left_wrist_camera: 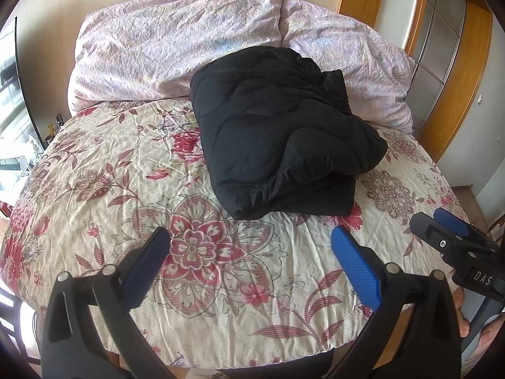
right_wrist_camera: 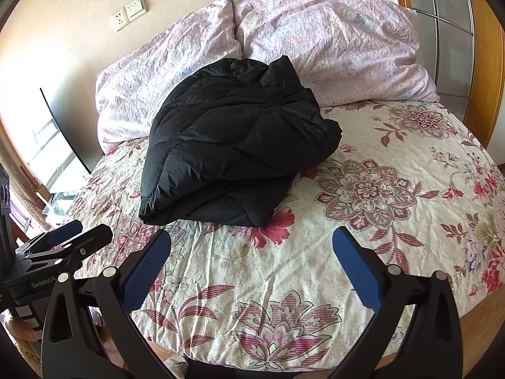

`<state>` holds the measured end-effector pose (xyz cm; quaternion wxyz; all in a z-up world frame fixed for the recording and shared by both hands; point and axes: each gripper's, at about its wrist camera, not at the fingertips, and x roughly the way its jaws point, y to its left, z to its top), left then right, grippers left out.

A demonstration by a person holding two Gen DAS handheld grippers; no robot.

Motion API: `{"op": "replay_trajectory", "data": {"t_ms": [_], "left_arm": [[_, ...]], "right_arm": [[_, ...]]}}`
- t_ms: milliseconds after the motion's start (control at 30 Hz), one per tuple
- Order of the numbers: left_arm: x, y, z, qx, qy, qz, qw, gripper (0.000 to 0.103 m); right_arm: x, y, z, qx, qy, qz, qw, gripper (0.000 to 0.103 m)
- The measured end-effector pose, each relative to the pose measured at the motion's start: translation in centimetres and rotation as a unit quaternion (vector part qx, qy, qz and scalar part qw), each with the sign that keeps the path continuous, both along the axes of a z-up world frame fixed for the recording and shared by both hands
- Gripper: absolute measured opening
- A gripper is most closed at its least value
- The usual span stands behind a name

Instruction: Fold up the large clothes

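A black quilted jacket [left_wrist_camera: 277, 135] lies folded into a thick bundle on the floral bed sheet [left_wrist_camera: 110, 170], its far end against the pillows. In the right wrist view the same jacket [right_wrist_camera: 233, 145] sits left of centre. My left gripper [left_wrist_camera: 252, 252] hovers open over the sheet, short of the jacket's near edge, holding nothing. My right gripper [right_wrist_camera: 252, 255] is also open and empty, just as far back from the bundle. Each gripper shows in the other's view: the right gripper [left_wrist_camera: 442, 224] at the right edge, the left gripper [right_wrist_camera: 75, 237] at the left edge.
Two pale pink pillows [left_wrist_camera: 176, 41] lean against the wall behind the jacket. A wooden-framed sliding door [left_wrist_camera: 442, 47] stands to the right. A dark screen [right_wrist_camera: 66, 129] and a window are at the left. The bed's wooden edge [right_wrist_camera: 483, 325] runs below the grippers.
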<state>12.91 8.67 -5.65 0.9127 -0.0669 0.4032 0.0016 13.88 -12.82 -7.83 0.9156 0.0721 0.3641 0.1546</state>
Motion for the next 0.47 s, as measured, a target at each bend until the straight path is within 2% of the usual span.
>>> {"op": "replay_trajectory", "data": {"t_ms": [467], "left_arm": [[-0.02,-0.21,0.02,0.010,-0.001,-0.002,0.9999,0.101]], "right_arm": [[0.08,-0.26,-0.25,-0.001,0.000,-0.003,1.000,0.102]]}}
